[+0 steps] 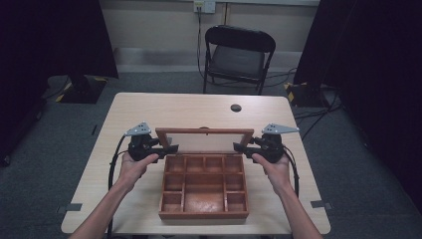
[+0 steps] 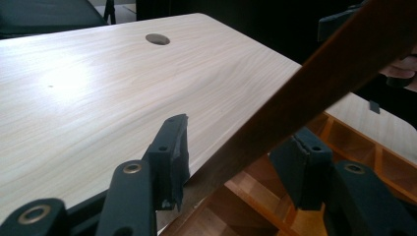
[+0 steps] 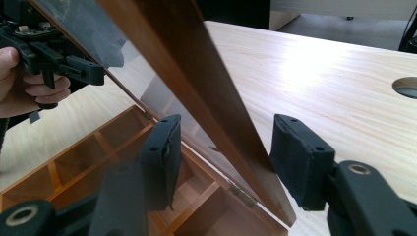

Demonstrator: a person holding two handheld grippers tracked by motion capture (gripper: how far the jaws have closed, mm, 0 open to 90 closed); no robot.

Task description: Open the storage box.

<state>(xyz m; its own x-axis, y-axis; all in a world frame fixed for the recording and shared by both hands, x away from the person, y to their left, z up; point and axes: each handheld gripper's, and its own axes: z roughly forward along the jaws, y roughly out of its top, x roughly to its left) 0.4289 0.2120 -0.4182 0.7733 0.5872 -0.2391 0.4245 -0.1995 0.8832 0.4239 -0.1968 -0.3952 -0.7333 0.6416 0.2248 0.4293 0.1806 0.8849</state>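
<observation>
A wooden box [image 1: 204, 214] with several open compartments sits on the near half of the table. Its glass-paned lid [image 1: 204, 131] stands raised on the far side. My left gripper [image 1: 171, 148] is at the lid's left edge and my right gripper [image 1: 240, 147] at its right edge. In the left gripper view the lid frame [image 2: 314, 78] slants between the open jaws of the left gripper [image 2: 236, 162], with gaps on both sides. The right gripper view shows the lid frame [image 3: 196, 83] between the spread jaws of the right gripper [image 3: 228, 157], with compartments [image 3: 74, 157] below.
The pale wooden table [image 1: 149, 109] has a round cable hole [image 1: 236, 107] behind the box. A black folding chair [image 1: 238, 55] stands beyond the far edge. Dark curtains hang at both sides, and cables lie on the floor to the right.
</observation>
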